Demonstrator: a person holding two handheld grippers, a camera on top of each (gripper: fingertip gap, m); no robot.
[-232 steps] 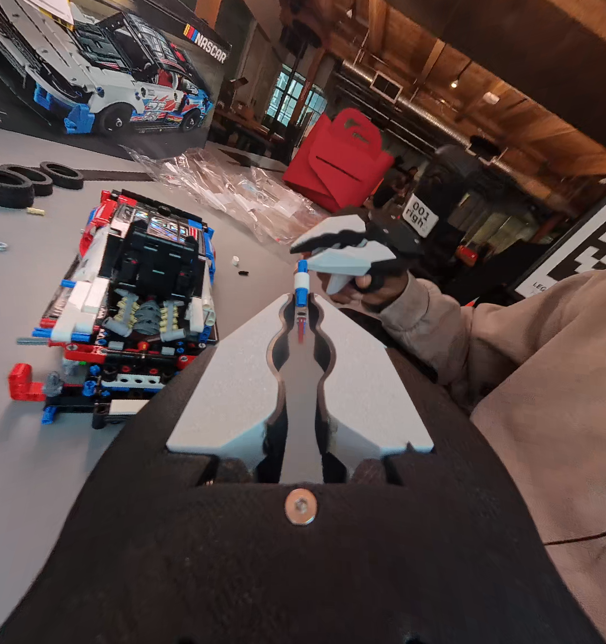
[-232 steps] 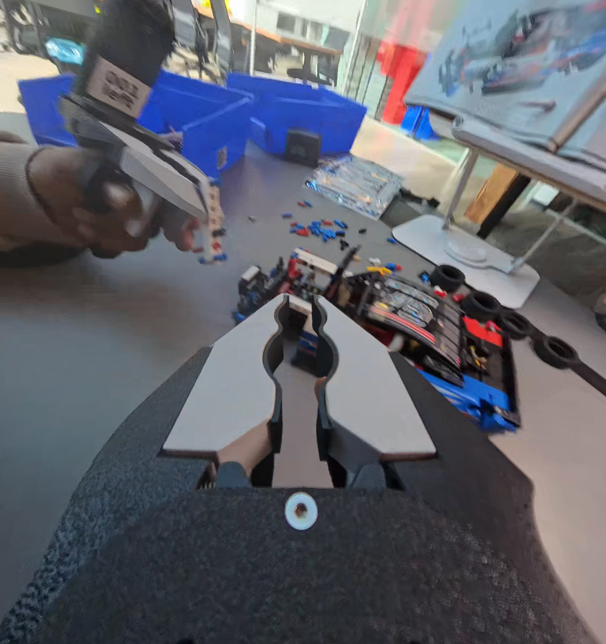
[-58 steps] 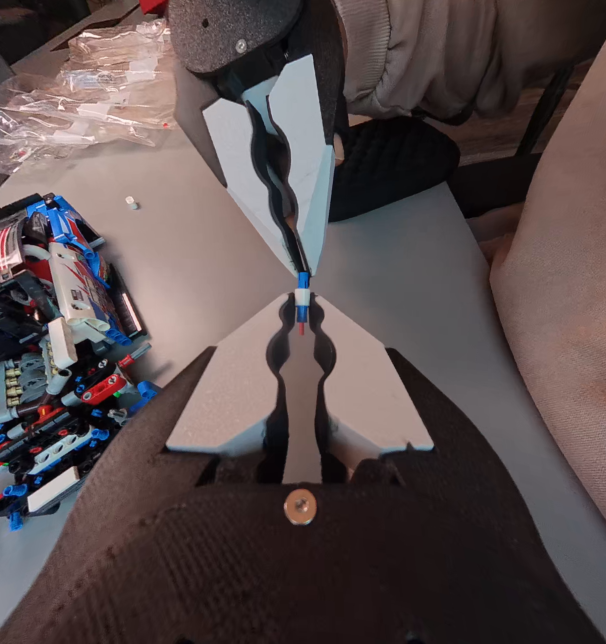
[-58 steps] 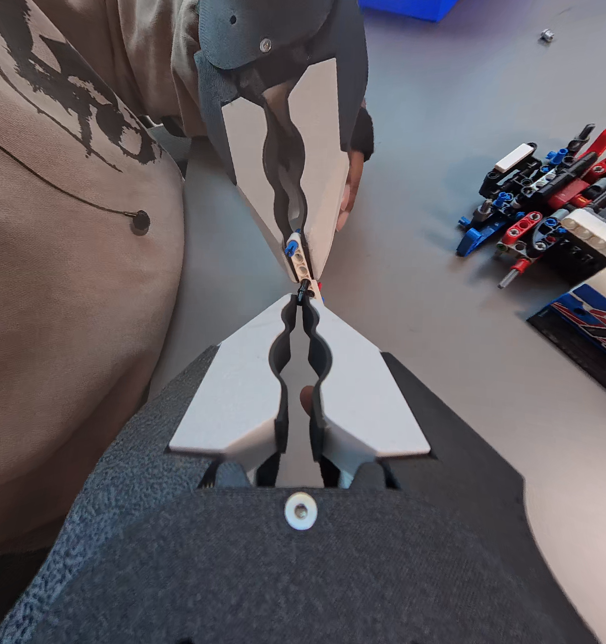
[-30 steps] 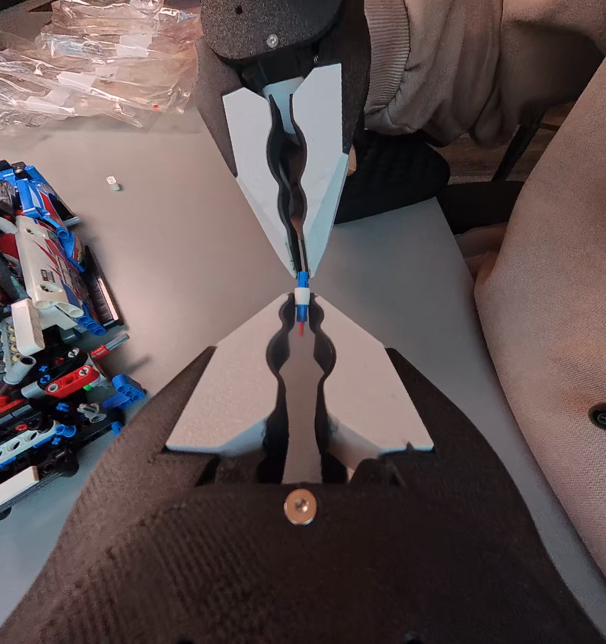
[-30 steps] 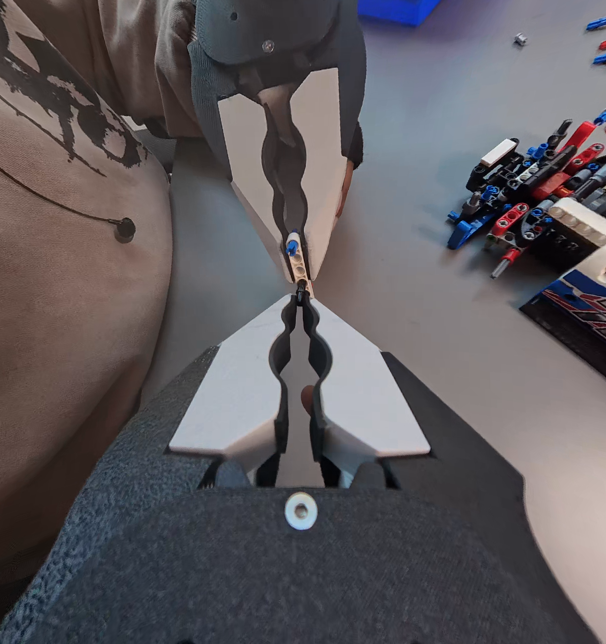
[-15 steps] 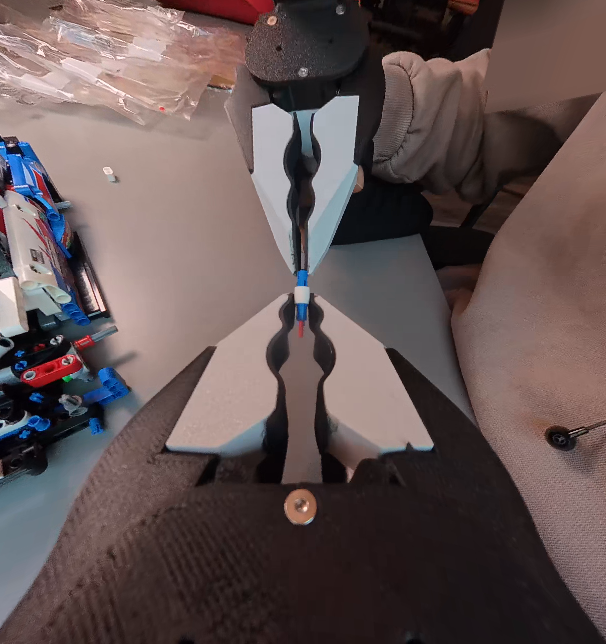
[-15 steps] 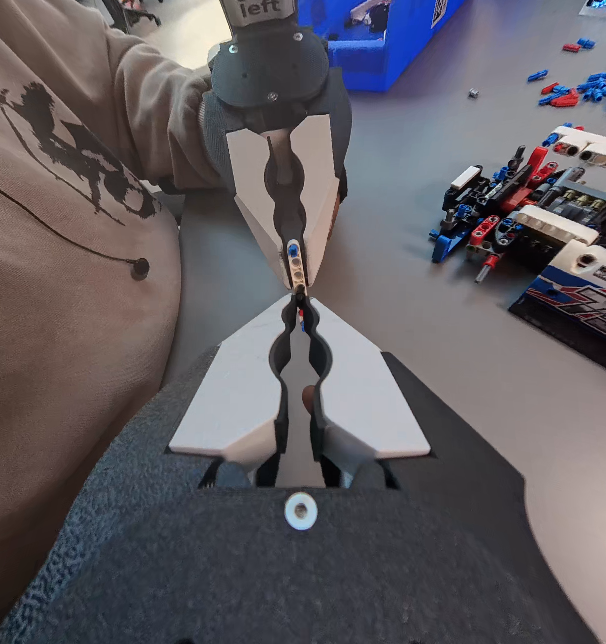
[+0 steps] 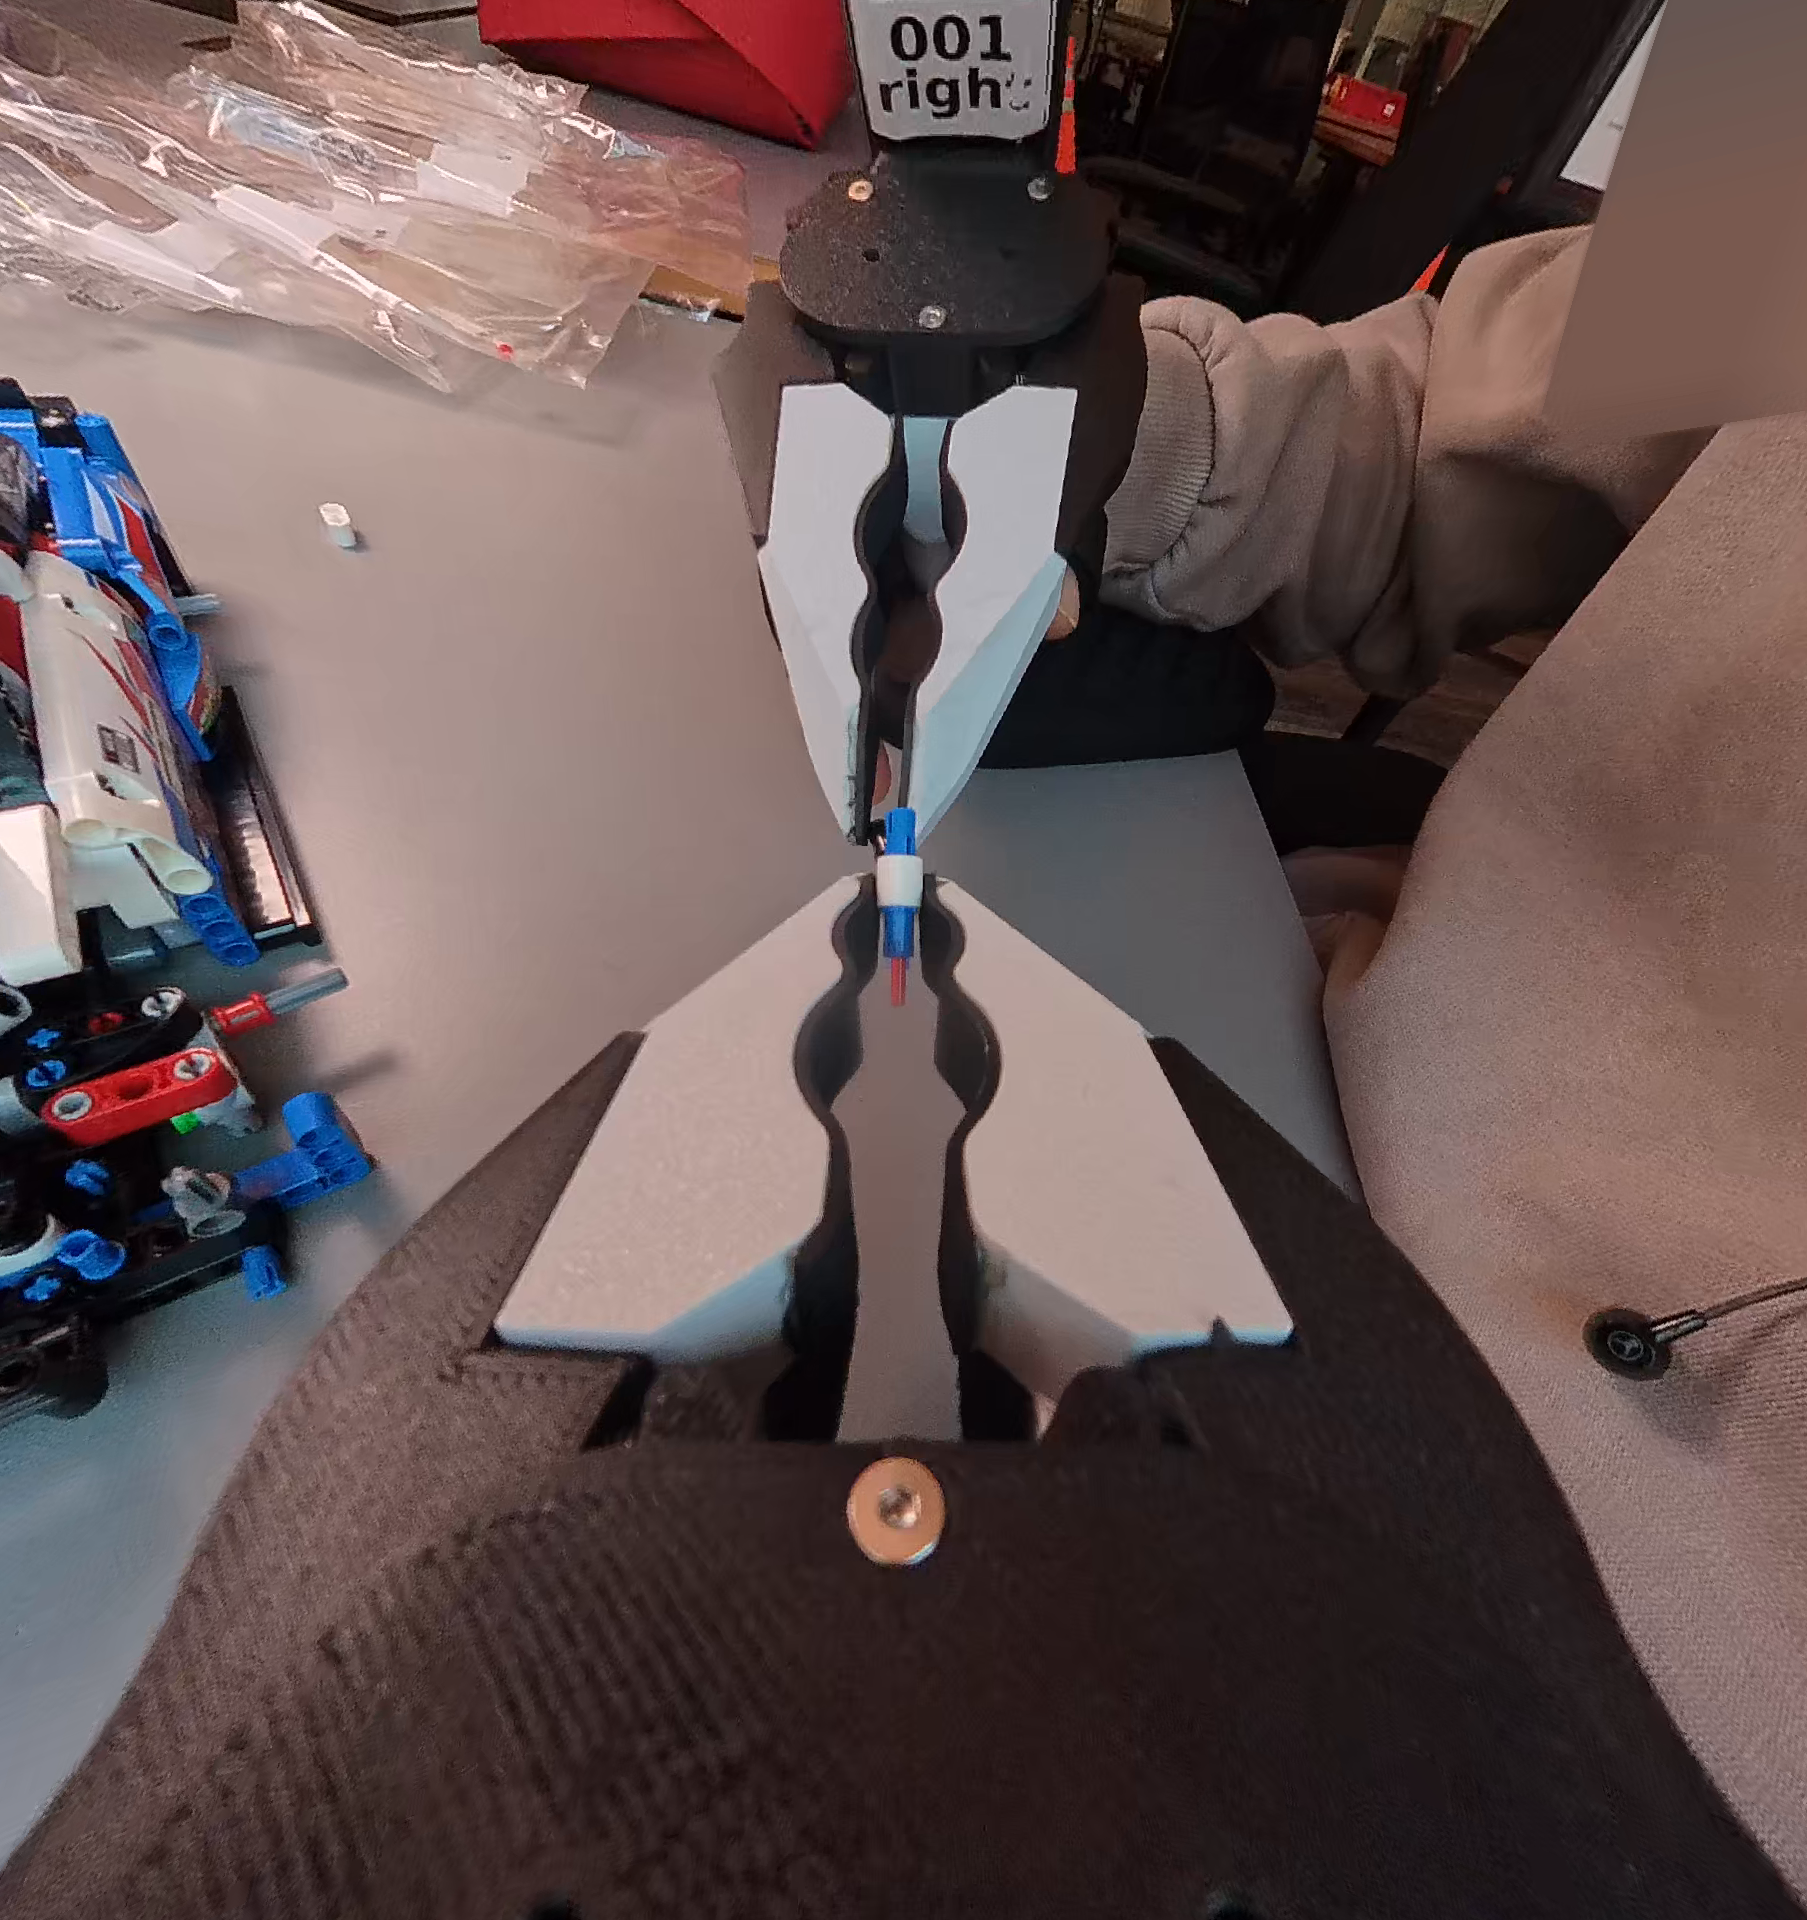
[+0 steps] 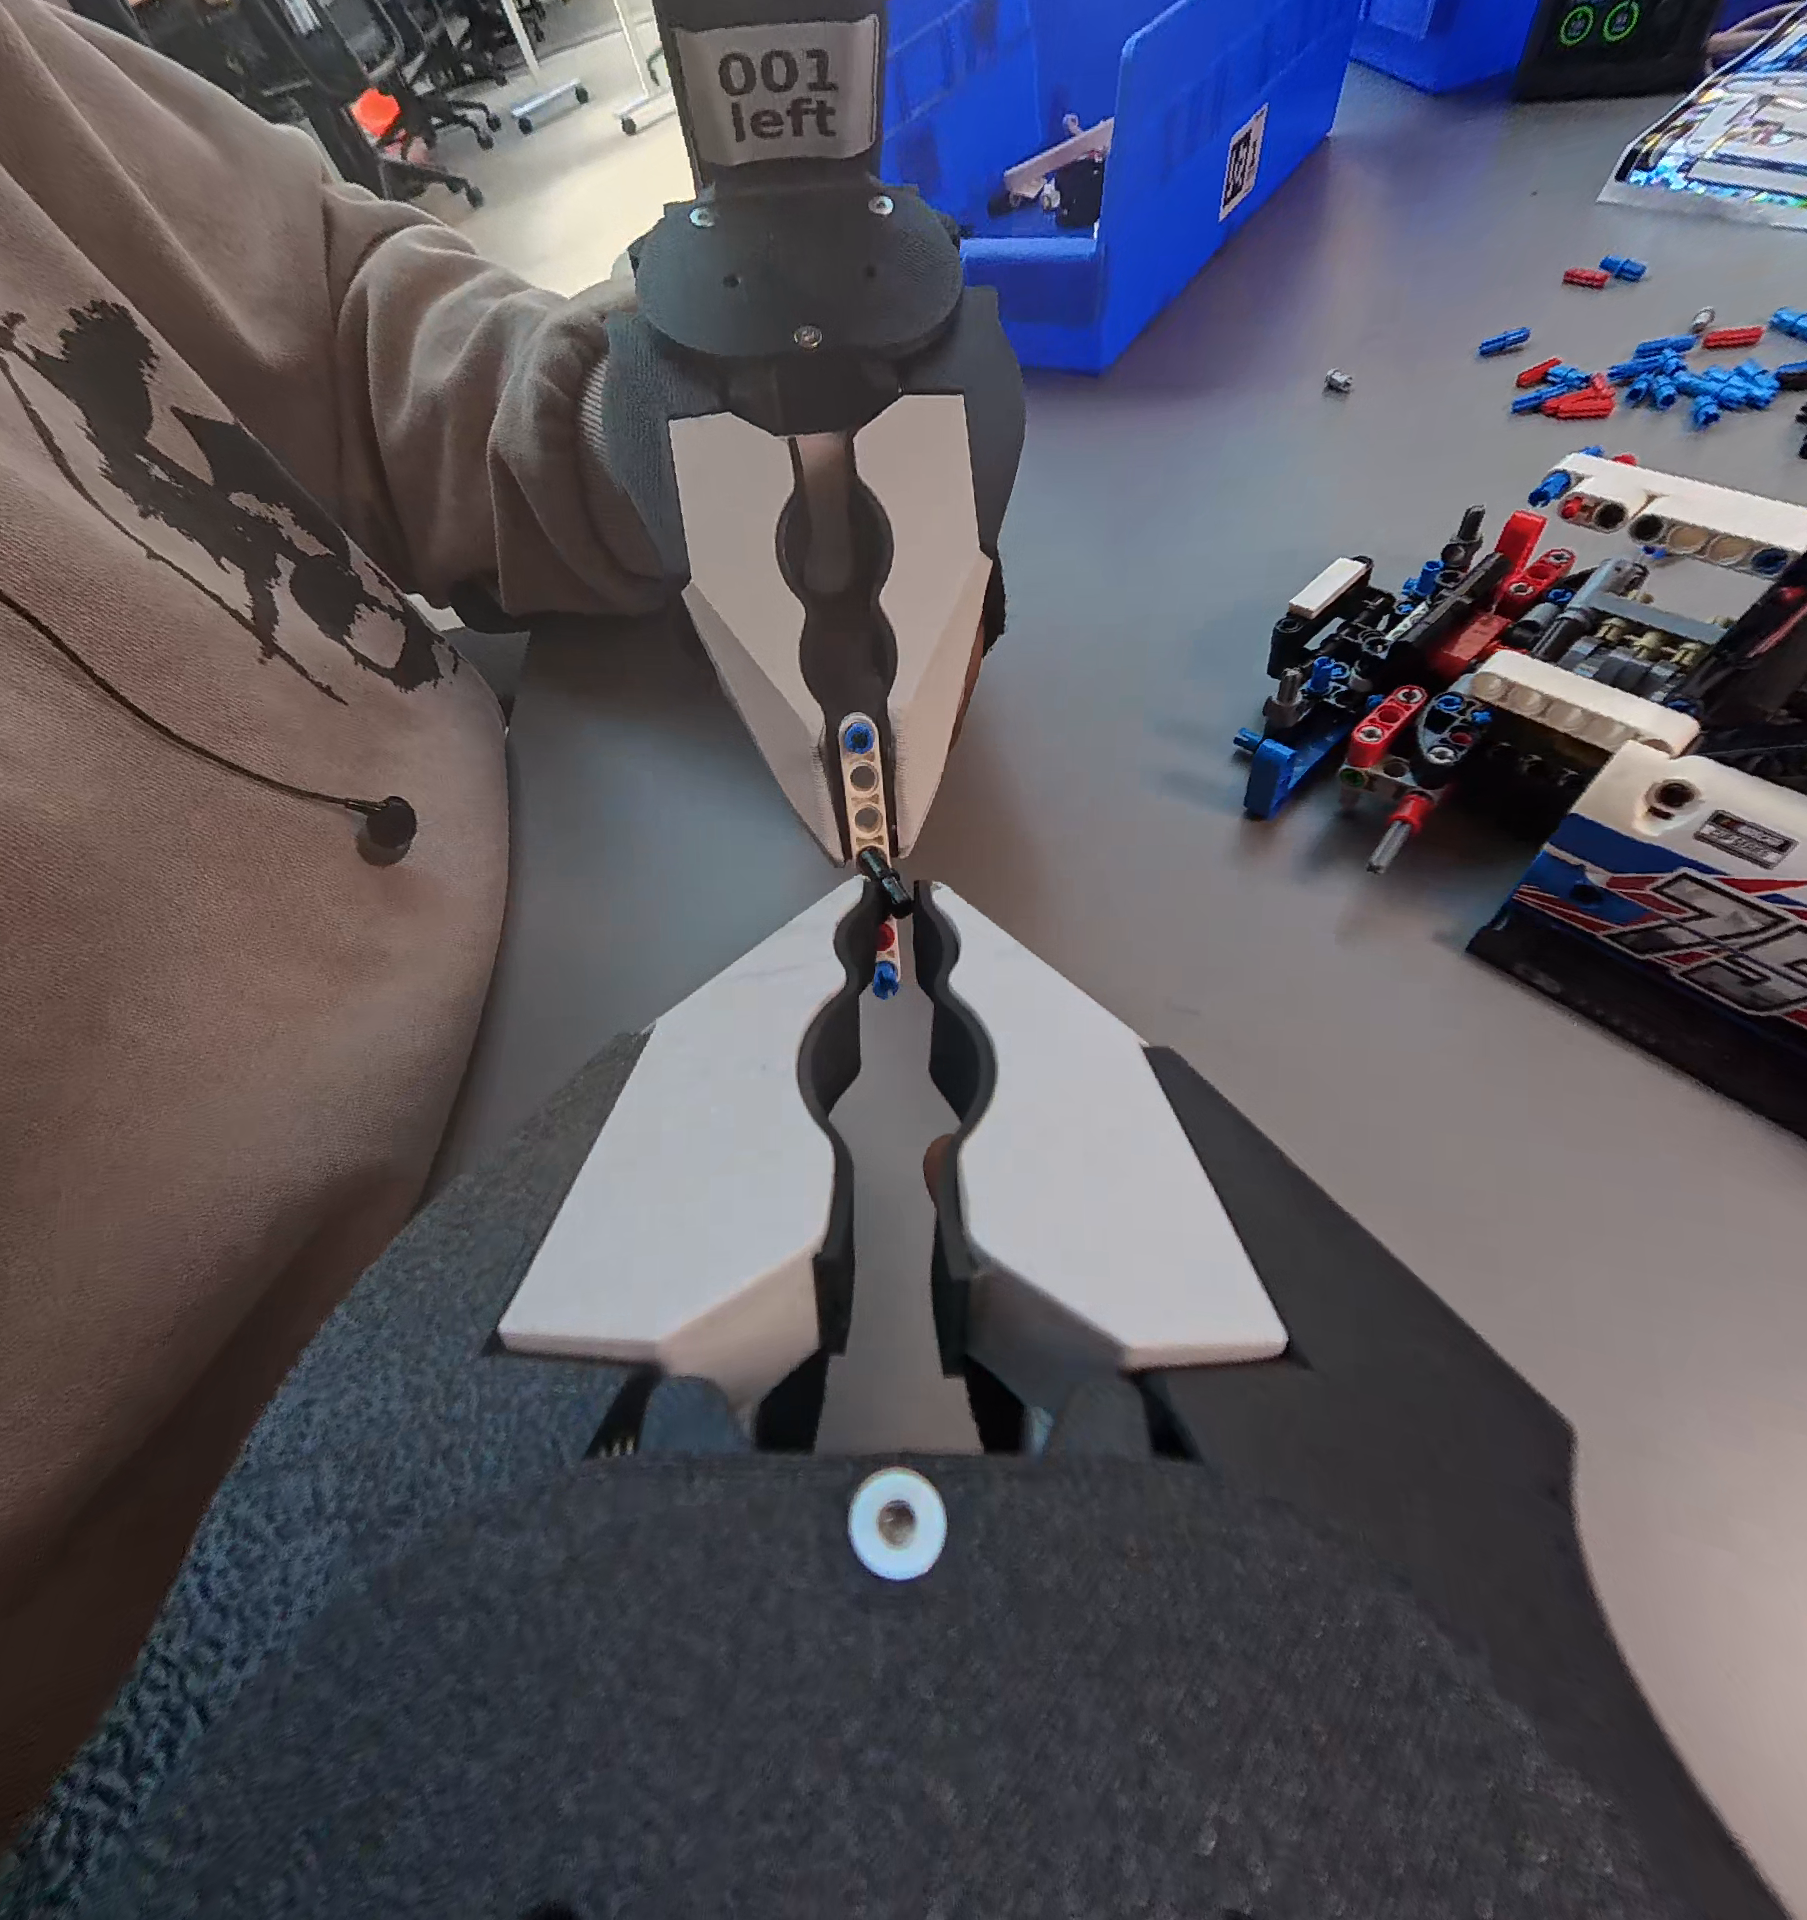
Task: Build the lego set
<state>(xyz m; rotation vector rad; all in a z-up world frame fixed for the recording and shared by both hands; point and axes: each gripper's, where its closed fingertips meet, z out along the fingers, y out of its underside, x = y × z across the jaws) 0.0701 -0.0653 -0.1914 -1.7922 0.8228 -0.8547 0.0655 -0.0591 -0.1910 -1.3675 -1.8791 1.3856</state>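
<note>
Left gripper (image 9: pixel 897 883): jaws clamped on a white perforated beam (image 10: pixel 864 781) carrying blue pins and a red axle end; held in the air above the near edge of the tabletop (image 9: pixel 525 665).
Right gripper (image 10: pixel 886 891): jaws closed on a small black pin (image 10: pixel 881 871), tip to tip with the left gripper; the pin meets the beam's lowest hole at a slight slant.
Step in hand (judged): pressing the black pin into the beam; how deep it is seated cannot be told.
Beam from left wrist view: seen end-on as a white collar with blue pin (image 9: pixel 897 881) above and below and the red tip pointing back between the fingers.
Car model (image 10: pixel 1564 665): lies on the tabletop, well apart from both grippers, towards the right edge in the right wrist view. Chassis frame, engine block and white side beams are assembled; a printed white-blue-red body panel (image 10: pixel 1709 914) lies beside or on it, cannot tell which.
Loose parts: scattered blue and red pins (image 10: pixel 1688 369) farther back; one small white bush (image 9: pixel 336 525) alone on the bare top.
Far edge: blue bins (image 10: pixel 1107 197), sticker sheet (image 10: pixel 1751 135), emptied clear bags (image 9: pixel 286 197), red pouch (image 9: pixel 670 52).
Progress (judged): main body largely built; this sub-part is unfinished and unattached, and loose pins remain.
</note>
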